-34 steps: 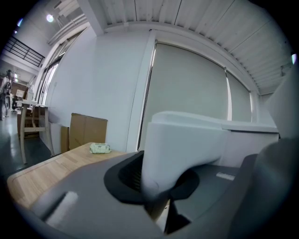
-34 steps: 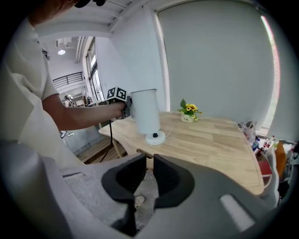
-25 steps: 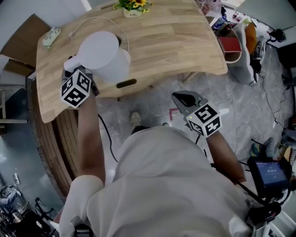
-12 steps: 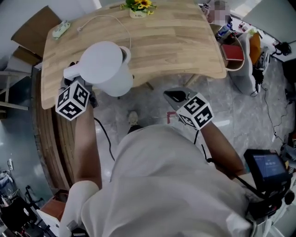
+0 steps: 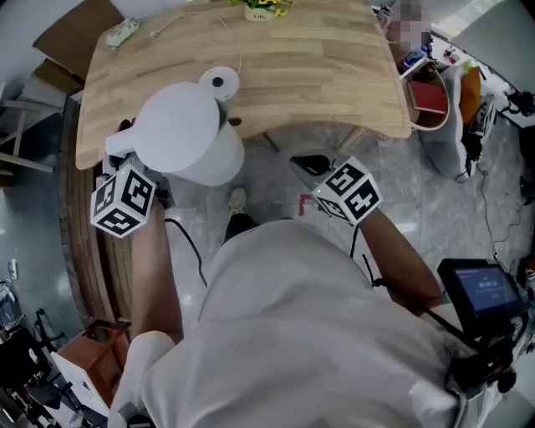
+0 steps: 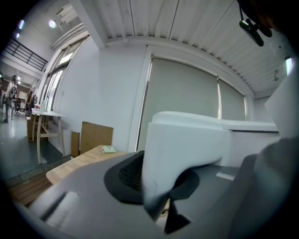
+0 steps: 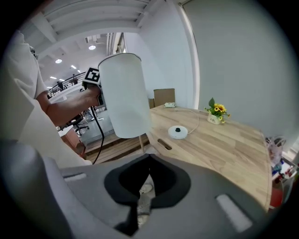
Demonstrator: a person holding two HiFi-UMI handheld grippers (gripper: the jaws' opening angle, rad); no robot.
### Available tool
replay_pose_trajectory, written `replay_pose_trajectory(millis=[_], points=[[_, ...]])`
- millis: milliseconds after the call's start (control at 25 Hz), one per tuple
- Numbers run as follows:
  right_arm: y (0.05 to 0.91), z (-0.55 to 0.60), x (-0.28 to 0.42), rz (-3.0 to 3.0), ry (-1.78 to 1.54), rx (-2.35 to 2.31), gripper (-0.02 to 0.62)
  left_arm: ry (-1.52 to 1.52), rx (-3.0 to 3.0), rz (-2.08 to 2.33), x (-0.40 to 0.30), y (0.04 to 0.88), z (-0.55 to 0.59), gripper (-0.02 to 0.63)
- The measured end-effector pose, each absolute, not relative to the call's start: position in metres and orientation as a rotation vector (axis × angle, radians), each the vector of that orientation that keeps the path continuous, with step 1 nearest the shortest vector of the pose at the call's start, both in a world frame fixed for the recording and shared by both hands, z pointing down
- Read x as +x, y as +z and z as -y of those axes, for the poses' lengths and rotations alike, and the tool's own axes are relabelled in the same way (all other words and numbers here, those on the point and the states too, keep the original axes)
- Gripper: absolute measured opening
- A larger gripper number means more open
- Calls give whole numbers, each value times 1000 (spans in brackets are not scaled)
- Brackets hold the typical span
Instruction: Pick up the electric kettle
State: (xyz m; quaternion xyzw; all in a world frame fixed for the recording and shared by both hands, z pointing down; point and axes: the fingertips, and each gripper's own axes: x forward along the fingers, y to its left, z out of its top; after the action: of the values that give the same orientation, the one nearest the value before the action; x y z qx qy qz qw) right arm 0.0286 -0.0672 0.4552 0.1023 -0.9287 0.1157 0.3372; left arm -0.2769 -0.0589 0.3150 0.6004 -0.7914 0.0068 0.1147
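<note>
The white electric kettle [image 5: 188, 134] hangs in the air over the wooden table's [image 5: 334, 75] near edge, lifted off its round white base [image 5: 219, 81]. My left gripper [image 5: 127, 146] is shut on the kettle's handle [image 6: 187, 144], which fills the left gripper view between the jaws. The right gripper view shows the kettle [image 7: 124, 95] upright to the left, with the base [image 7: 178, 132] on the table behind it. My right gripper [image 5: 305, 163] hovers over the floor in front of the table, its jaws shut on nothing.
A cable runs from the base to a power strip [image 5: 121, 32] at the table's far left. A small flower pot [image 5: 261, 8] stands at the far edge. Cardboard [image 5: 67, 42] leans at the left, and a basket of things [image 5: 430, 92] sits at the right.
The kettle has risen off its base and come toward me with the left gripper; the base now shows bare. The right gripper drifted slightly left.
</note>
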Motion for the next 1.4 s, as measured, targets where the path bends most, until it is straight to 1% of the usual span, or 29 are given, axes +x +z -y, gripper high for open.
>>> replay_pose_trajectory(millis=[400,920,1400], points=[[462,55,28,2396,281,177,3,28,1722,2361,-264,307,23,77],[470,48,41,2346,290,169,3,18,1734,2372,-245,300,10,77],[470,49,32,2358,261,174,2,7,1742,2385,-248,300,6,77]])
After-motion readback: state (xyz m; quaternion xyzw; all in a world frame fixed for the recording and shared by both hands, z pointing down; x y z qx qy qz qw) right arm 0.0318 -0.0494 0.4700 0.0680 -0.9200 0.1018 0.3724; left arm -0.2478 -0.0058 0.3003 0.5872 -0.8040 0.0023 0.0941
